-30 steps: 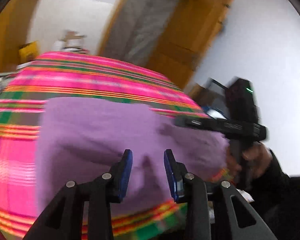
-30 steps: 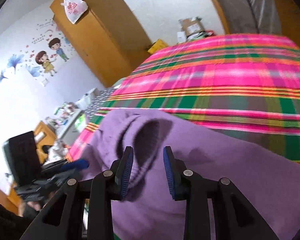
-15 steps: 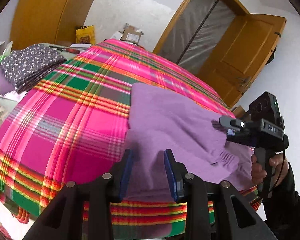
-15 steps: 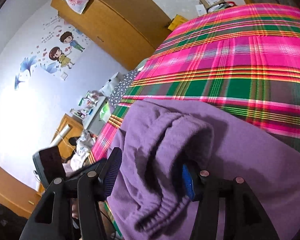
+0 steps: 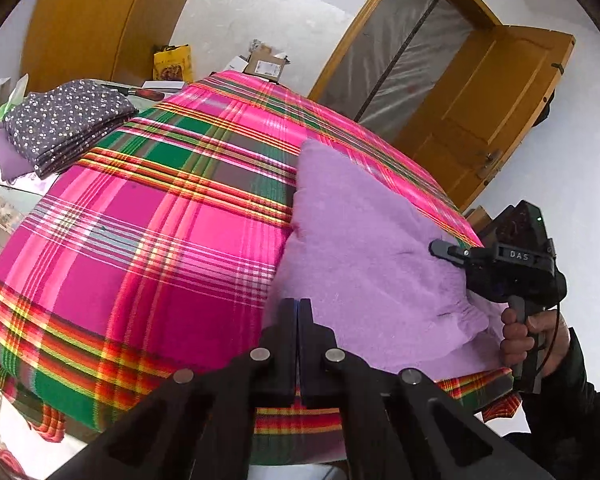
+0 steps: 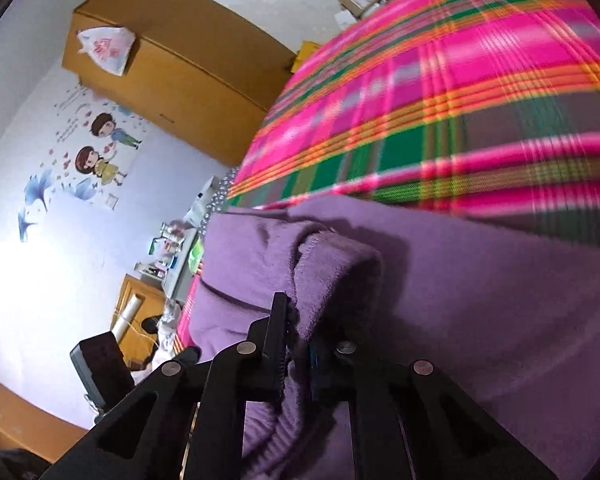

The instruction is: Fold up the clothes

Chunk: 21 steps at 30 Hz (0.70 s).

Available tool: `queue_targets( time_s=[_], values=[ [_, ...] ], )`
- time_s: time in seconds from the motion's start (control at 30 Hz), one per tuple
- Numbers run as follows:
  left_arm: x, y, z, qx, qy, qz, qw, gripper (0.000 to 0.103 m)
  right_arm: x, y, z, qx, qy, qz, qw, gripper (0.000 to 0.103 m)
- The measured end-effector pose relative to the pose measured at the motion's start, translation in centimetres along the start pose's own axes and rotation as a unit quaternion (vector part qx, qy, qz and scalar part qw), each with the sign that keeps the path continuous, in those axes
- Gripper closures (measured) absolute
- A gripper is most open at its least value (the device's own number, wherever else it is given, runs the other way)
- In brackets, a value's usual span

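Note:
A purple fleece garment [image 5: 364,256] lies on the right half of a pink plaid bed cover [image 5: 148,240]. My left gripper [image 5: 298,308] is at the garment's near left edge, its jaws shut together with the fabric edge pinched at the tips. In the right wrist view a raised fold of the garment [image 6: 340,280] sits between the jaws of my right gripper [image 6: 300,320], which are closing and squeezing it. The left wrist view shows the right gripper [image 5: 438,248] over the garment's right corner, held by a hand [image 5: 516,332].
A folded dark dotted cloth stack [image 5: 68,128] lies beside the bed at far left. A cardboard box [image 5: 264,64] stands past the bed's far end. A wooden door [image 5: 480,120] is open at right. A wardrobe [image 6: 172,80] and a cluttered desk [image 6: 172,256] are on the left.
Both grippers went from open to shut on the purple garment. The left one shifted to the garment's near left edge. The right one sank onto the raised fold.

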<state>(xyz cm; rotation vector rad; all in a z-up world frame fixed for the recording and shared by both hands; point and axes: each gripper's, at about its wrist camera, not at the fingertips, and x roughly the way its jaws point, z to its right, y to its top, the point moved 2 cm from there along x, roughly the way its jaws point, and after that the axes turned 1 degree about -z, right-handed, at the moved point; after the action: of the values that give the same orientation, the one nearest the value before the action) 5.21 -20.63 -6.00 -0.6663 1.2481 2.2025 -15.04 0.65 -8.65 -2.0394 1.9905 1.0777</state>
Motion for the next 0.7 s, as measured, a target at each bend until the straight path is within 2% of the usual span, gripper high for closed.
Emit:
queue_targets(
  time_s=[0.07, 0.2, 0.33, 0.43, 0.53, 0.57, 0.63, 0.7],
  values=[
    [-0.1, 0.0, -0.1, -0.001, -0.004, -0.001, 1.0000, 0.103, 0.0, 0.1, 0.0, 0.002, 0.000, -0.006, 1.000, 0.091],
    [-0.4, 0.0, -0.4, -0.014, -0.016, -0.002, 0.9998, 0.102, -1.5, 0.4, -1.0, -0.024, -0.028, 0.007, 0.999, 0.070],
    [-0.2, 0.0, -0.8, -0.035, -0.032, -0.009, 0.9988, 0.098, -3.6, 0.9, -1.0, -0.033, -0.064, 0.034, 0.997, 0.069],
    [-0.1, 0.0, -0.4, -0.031, -0.038, -0.010, 0.9988, 0.087, -4.8, 1.5, -1.7, -0.057, -0.082, 0.053, 0.994, 0.069],
    [0.0, 0.0, 0.0, -0.021, -0.036, -0.012, 0.9991, 0.086, -3.9, 3.1, -4.6, -0.127, -0.091, 0.034, 0.987, 0.061],
    [0.0, 0.0, 0.1, -0.019, -0.035, -0.012, 0.9991, 0.086, -2.9, 3.5, -5.8, -0.158, -0.092, 0.021, 0.983, 0.054],
    [0.0, 0.0, 0.2, -0.018, -0.033, -0.012, 0.9992, 0.086, -0.9, 4.3, -8.0, -0.218, -0.093, -0.005, 0.971, 0.054],
    [-0.1, 0.0, 0.0, -0.020, -0.029, -0.012, 0.9993, 0.094, 1.8, 5.1, -10.3, -0.281, -0.095, -0.040, 0.954, 0.054]
  ],
)
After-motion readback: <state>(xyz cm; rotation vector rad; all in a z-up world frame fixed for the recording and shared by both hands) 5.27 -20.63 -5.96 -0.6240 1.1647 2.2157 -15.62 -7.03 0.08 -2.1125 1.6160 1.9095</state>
